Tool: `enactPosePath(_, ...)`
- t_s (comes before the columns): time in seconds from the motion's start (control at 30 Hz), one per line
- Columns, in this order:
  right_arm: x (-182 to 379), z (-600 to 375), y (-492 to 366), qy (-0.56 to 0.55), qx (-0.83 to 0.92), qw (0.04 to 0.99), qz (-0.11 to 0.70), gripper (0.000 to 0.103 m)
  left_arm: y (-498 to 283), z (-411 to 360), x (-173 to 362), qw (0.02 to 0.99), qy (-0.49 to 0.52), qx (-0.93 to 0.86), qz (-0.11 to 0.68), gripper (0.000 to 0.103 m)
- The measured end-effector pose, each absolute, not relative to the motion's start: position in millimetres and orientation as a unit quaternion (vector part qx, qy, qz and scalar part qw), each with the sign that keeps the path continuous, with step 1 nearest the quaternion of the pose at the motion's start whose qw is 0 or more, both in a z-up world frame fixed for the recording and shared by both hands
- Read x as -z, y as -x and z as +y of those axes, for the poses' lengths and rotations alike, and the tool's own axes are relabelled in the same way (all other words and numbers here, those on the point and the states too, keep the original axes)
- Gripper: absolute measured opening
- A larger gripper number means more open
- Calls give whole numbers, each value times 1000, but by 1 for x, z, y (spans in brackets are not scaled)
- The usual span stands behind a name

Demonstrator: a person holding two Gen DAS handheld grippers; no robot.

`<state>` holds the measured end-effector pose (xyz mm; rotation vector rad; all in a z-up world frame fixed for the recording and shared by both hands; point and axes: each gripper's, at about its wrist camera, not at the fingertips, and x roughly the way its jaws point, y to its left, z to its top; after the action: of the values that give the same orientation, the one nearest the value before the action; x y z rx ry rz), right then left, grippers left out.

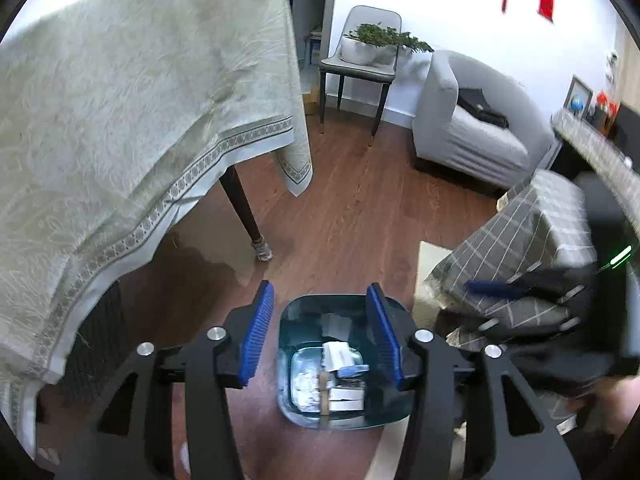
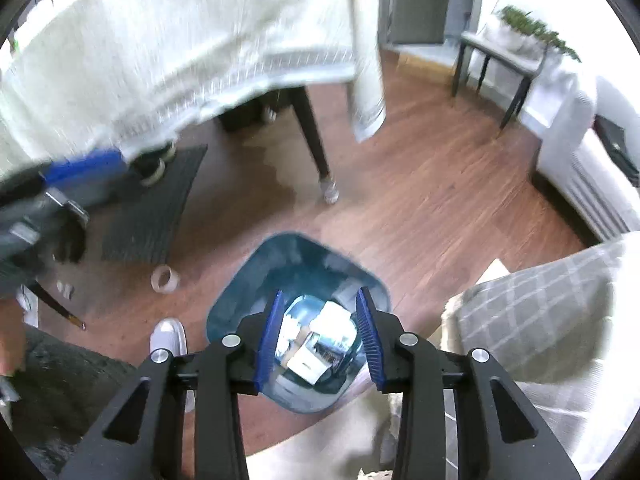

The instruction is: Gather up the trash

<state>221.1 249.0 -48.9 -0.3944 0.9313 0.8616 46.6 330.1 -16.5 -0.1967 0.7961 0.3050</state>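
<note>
From the left wrist view, the left tool [image 1: 320,334] hangs released above the translucent dark-teal plastic waste bin [image 1: 294,312] standing on the brown wood-plank floor [image 1: 360,200], its blue pads spread wide with nothing between them. White paper scraps and small cartons [image 1: 340,376] already lie at the bottom of the bin, so at least part of the collecting looks done. The pale green patterned tablecloth [image 1: 140,100] over the worktop shows no litter on the part I can see. From the right wrist view, the right tool [image 2: 320,340] is likewise released and empty, poised directly over the same bin, with the white scraps visible between its pads. A clear roll of tape [image 2: 165,278] and a few small white bits [image 2: 64,289] lie on the floor left of the bin; I would guess these are what remains, though whether they count as trash is unclear.
</note>
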Motion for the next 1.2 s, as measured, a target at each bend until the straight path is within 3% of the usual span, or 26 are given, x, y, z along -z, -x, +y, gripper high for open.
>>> enactPosePath(0.27,-14,156,-202,106,-349,853,374,38,-27,295,-7,923,86,-158,339,82)
enactPosePath(0.4,-18,109,-189,89,-311,874,364,52,-8,272,-21,931,72,-172,314,93)
enactPosePath(0.5,-28,76,-181,70,-288,891,342,58,4,258,-25,932,61,-180,310,93)
enactPosePath(0.57,-39,56,-170,69,-277,903,322,67,14,247,-28,932,51,-189,304,93)
enactPosePath(0.63,-46,40,-159,64,-272,909,308,85,25,239,-31,934,47,-189,301,94)
enactPosePath(0.67,-50,30,-152,62,-265,914,301,88,29,236,-32,934,50,-184,302,94)
enactPosePath(1.2,-17,-40,-84,93,-190,933,291,98,74,188,-7,932,35,-187,308,98)
